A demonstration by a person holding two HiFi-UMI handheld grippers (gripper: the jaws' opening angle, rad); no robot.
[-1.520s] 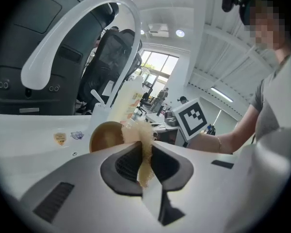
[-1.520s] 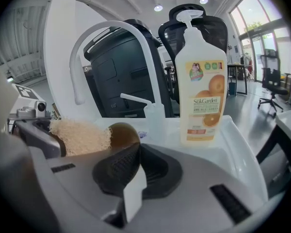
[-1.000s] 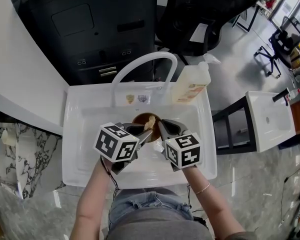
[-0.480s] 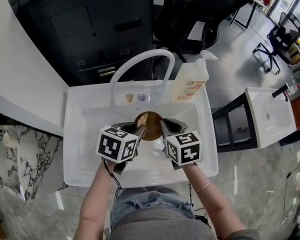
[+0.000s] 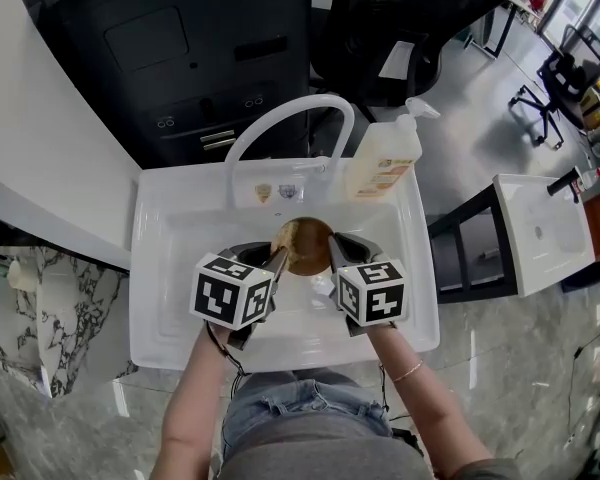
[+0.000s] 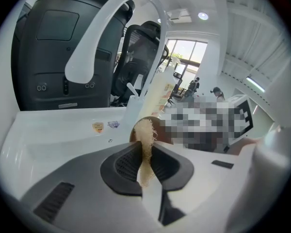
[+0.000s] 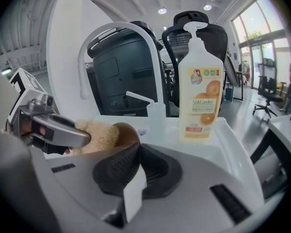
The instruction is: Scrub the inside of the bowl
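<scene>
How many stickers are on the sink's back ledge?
2. A yellow sticker and a bluish sticker sit side by side on the back ledge of the sink, under the faucet arch. The soap bottle could hide more.

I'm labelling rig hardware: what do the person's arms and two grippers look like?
Both the left gripper and right gripper have grey bodies, black ribbed jaw pads and a white cube with black square markers. A black cable hangs near the left wrist. The forearms are unsleeved; a thin bracelet circles the right wrist.
</scene>
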